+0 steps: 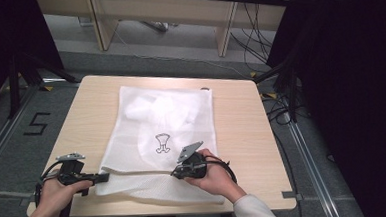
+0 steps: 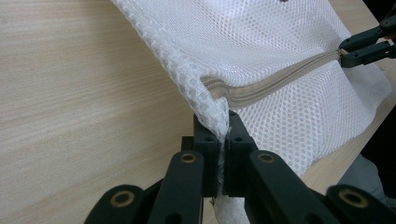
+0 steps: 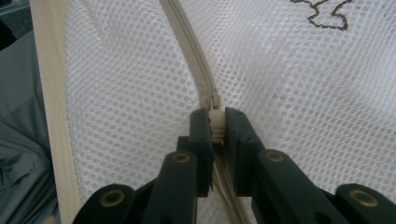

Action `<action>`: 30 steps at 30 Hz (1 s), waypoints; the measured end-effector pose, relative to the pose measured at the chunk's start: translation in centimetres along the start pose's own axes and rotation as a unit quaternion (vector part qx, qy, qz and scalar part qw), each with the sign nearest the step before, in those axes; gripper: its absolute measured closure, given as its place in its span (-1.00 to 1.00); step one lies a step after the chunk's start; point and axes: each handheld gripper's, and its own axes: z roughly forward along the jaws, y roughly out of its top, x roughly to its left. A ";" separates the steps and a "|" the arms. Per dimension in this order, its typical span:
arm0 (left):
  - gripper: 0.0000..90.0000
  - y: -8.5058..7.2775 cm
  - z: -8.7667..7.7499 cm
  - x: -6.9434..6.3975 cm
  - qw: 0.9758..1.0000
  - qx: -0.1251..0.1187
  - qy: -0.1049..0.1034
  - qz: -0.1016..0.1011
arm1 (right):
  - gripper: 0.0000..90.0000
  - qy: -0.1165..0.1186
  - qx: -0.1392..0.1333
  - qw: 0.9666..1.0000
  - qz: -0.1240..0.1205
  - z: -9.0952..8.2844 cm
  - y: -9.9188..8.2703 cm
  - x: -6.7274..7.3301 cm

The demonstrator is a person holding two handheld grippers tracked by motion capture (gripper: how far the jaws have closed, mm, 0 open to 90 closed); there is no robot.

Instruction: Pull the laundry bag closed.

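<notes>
Left claw (image 2: 223,135) pinches the mesh bag's (image 2: 280,42) corner; right claw (image 3: 216,122) pinches its zipper pull (image 3: 215,116).

The white mesh bag lies flat on the desk (image 1: 242,126), near its front edge. The zipper (image 2: 280,79) runs taut between the two claws, which stand well apart along the bag's near edge.

White mesh laundry bag (image 1: 162,135) flat on table, beige zipper (image 2: 280,79) along near edge

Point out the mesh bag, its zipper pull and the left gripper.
mesh bag (image 1: 166,115): high view, on the flat white mesh above the printed mark.
zipper pull (image 3: 215,116): right gripper view, on the pale pull pinched between the jaws.
left gripper (image 2: 223,135): left gripper view, at the jaw tips clamped on the bag's corner.
</notes>
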 end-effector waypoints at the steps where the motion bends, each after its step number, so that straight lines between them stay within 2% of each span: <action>1: 0.91 0.0 0.0 0.0 1.000 -0.001 0.000 -0.001 | 0.84 0.003 0.003 1.000 -0.001 -0.1 0.0 0.0; 7: 0.91 0.0 0.0 0.0 1.000 0.000 0.000 -0.001 | 0.84 0.003 0.002 1.000 -0.002 -0.1 0.0 0.0; 8: 0.91 0.0 -0.1 0.0 1.000 0.003 -0.002 -0.001 | 0.84 0.002 0.005 1.000 0.009 -0.2 0.0 0.1; 10: 0.91 0.0 0.0 0.0 1.000 0.001 -0.001 -0.001 | 0.84 0.002 0.006 1.000 0.011 -0.2 0.0 0.2; 17: 0.91 0.0 0.0 0.0 1.000 0.003 -0.002 0.001 | 0.84 0.002 0.001 1.000 0.007 -0.2 0.0 0.1; 18: 0.91 0.0 -0.1 0.0 1.000 0.007 -0.005 0.002 | 0.84 0.003 -0.002 1.000 -0.001 -0.1 0.0 0.0; 22: 0.91 0.0 0.0 0.0 1.000 0.000 0.000 0.001 | 0.84 0.003 0.003 1.000 -0.004 -0.2 -0.1 -0.1; 24: 0.91 0.0 -0.1 0.0 1.000 0.007 -0.002 0.001 | 0.84 0.003 0.005 1.000 -0.002 -0.3 -0.2 -0.1; 26: 0.91 0.0 0.0 0.0 1.000 -0.002 0.000 -0.001 | 0.84 0.002 0.000 1.000 -0.001 -0.2 -0.2 -0.1; 28: 0.91 0.0 -0.1 0.0 1.000 0.006 -0.002 0.002 | 0.84 0.004 0.002 1.000 0.003 -0.3 -0.3 -0.1; 30: 0.91 0.0 -0.1 0.0 1.000 0.000 0.001 -0.002 | 0.84 0.002 0.004 1.000 0.000 -0.4 -0.4 -0.2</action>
